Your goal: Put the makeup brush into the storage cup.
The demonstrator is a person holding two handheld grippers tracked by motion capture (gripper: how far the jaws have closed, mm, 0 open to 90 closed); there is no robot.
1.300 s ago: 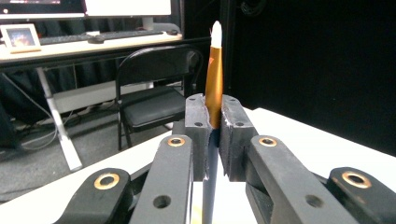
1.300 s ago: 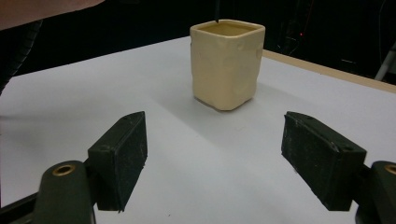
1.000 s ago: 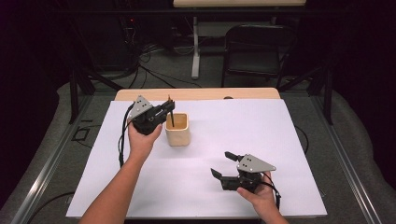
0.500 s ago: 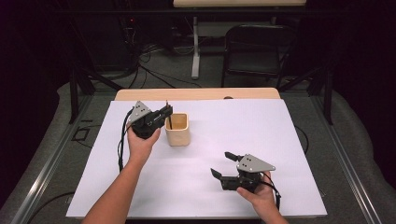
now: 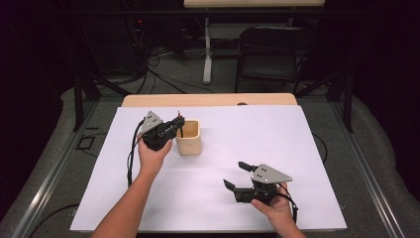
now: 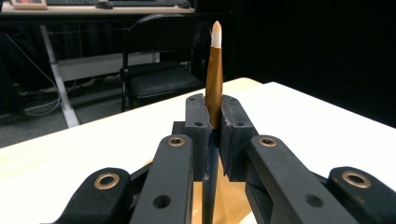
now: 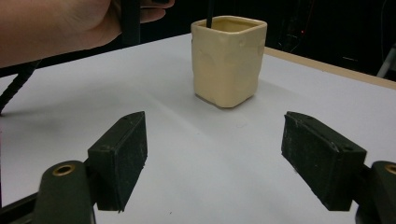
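Note:
A cream square cup [image 5: 188, 138] stands on the white table cover [image 5: 257, 129]. My left gripper [image 5: 179, 121] hovers at the cup's left rim, shut on a slim pen with a gold barrel and white tip [image 6: 214, 74]. The pen stands upright, and its dark lower end [image 7: 210, 13] reaches down into the cup [image 7: 228, 60]. In the left gripper view the pads [image 6: 232, 135] press on the pen from both sides. My right gripper [image 5: 236, 176] rests low near the front right of the table, open, with nothing between its jaws [image 7: 215, 161].
A wooden table edge [image 5: 208, 100] shows beyond the white cover. A black folding chair [image 5: 270, 54] and desk legs stand behind the table. Cables trail from both grippers; the left one hangs along the forearm [image 5: 131, 153].
The left gripper has sunk a little with the pen, which now reaches lower into the cup. The right gripper has not moved.

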